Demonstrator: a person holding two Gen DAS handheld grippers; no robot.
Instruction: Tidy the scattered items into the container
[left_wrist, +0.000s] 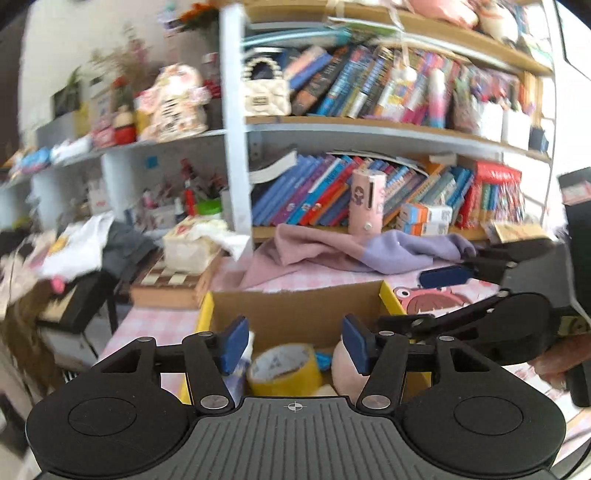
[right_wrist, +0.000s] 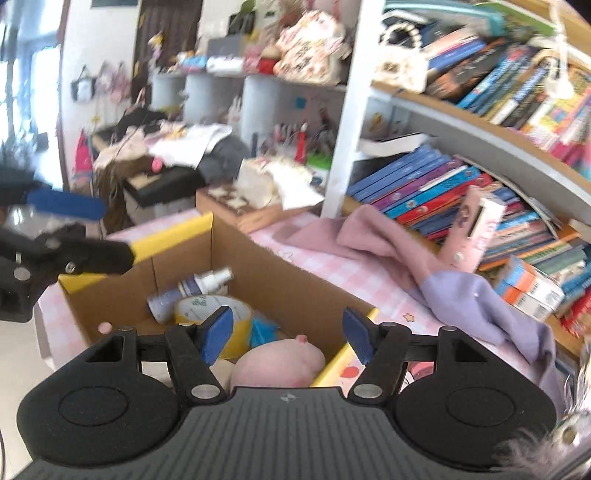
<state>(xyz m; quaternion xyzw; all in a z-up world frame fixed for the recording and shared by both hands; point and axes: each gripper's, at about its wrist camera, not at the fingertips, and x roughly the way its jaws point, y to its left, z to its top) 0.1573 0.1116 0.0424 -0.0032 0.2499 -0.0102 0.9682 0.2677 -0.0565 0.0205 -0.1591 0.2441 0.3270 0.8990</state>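
Note:
A cardboard box with yellow-edged flaps (left_wrist: 295, 306) (right_wrist: 288, 273) sits on the pink checked tablecloth. Inside lie a yellow tape roll (left_wrist: 284, 369) (right_wrist: 221, 314), a pink plush toy (left_wrist: 343, 369) (right_wrist: 277, 362), a white spray bottle (right_wrist: 195, 288) and a small blue item (right_wrist: 264, 330). My left gripper (left_wrist: 293, 343) is open and empty above the box. My right gripper (right_wrist: 288, 334) is open and empty above the box's near corner. The right gripper also shows at the right of the left wrist view (left_wrist: 472, 273); the left one shows at the left of the right wrist view (right_wrist: 74, 229).
A pink and lilac cloth (left_wrist: 351, 251) (right_wrist: 424, 273) lies on the table behind the box. A pink case (left_wrist: 365, 201) (right_wrist: 472, 232) leans on the bookshelf's books. A wooden chessboard box (left_wrist: 173, 284) with a tissue pack (left_wrist: 192, 245) stands left.

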